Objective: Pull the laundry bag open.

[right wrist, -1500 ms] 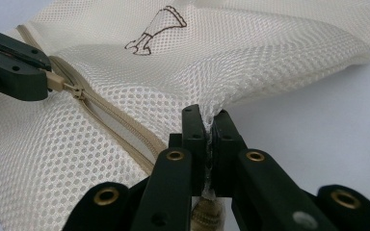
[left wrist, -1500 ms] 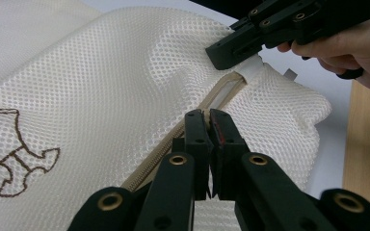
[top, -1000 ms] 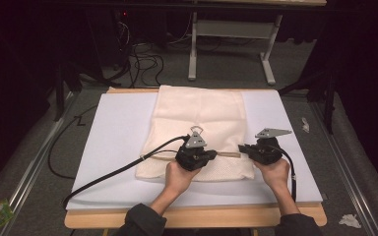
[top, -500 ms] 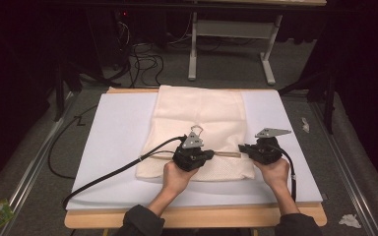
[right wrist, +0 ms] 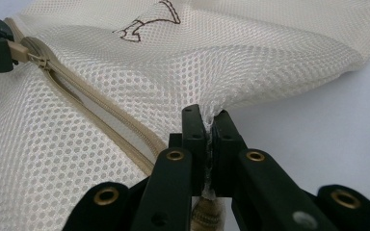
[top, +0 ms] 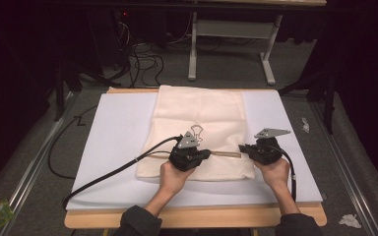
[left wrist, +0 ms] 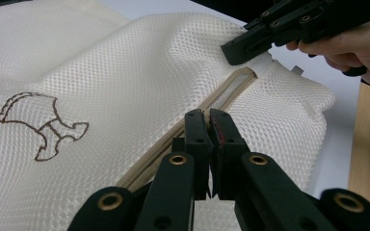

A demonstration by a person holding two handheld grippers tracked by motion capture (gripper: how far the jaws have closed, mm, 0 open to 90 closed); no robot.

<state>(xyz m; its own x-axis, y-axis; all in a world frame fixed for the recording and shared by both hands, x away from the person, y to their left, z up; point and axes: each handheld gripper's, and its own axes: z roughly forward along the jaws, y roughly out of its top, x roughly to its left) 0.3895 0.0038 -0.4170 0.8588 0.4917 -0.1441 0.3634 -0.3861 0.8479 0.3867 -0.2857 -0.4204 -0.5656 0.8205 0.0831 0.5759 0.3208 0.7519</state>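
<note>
A cream mesh bag (top: 202,108) with a brown stitched clip emblem (top: 196,132) lies flat on the white board (top: 118,132). A beige zipper (top: 222,154) runs along its near end between both grippers. My left gripper (top: 209,153) is shut on the zipper pull (right wrist: 21,50); in its own view the jaws of the left gripper (left wrist: 207,115) meet over the zipper line (left wrist: 231,89). My right gripper (top: 241,147) pinches the mesh at the zipper's right end. There the right gripper (right wrist: 209,118) is shut on bunched mesh, and the zipper (right wrist: 91,108) gapes slightly.
The board rests on a wooden table (top: 202,217). The left gripper's black cable (top: 113,169) trails to the front left corner. Behind the table stand a white desk frame (top: 226,29) and tangled floor cables (top: 142,54). Scraps lie on the carpet (top: 349,220).
My left gripper has crept a little to the left along the zipper with the pull. The right gripper has stayed where it was.
</note>
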